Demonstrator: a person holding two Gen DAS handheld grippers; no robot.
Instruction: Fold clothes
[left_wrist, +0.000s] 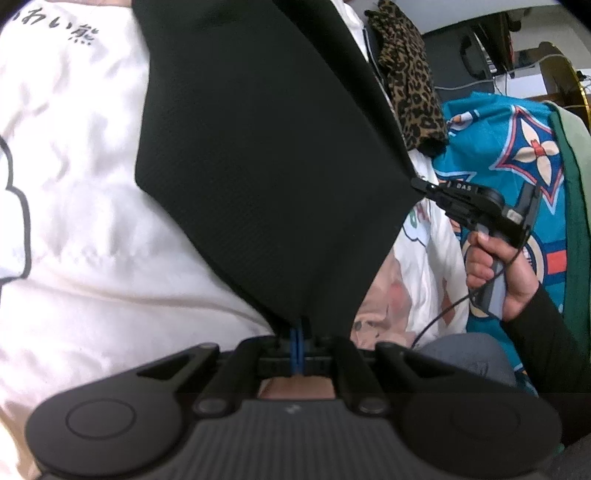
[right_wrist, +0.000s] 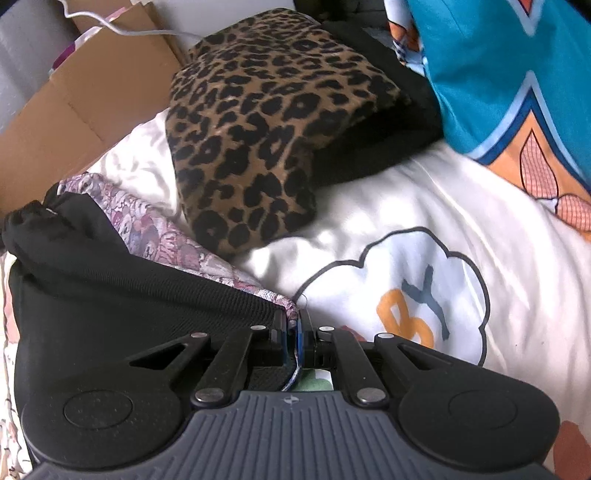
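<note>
Leopard-print bundle (right_wrist: 255, 122) lies beyond black garment (left_wrist: 266, 155) — perhaps folded.

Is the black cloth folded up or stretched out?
Stretched out. The black cloth hangs taut between the left gripper and right gripper, each pinching a corner.

Left gripper (left_wrist: 296, 334), bottom centre of its own view: jaws closed, pinching black cloth. Right gripper (left_wrist: 421, 182), right of frame: closed on cloth too, a hand (left_wrist: 495, 273) below gripping its handle, dark sleeve.
</note>
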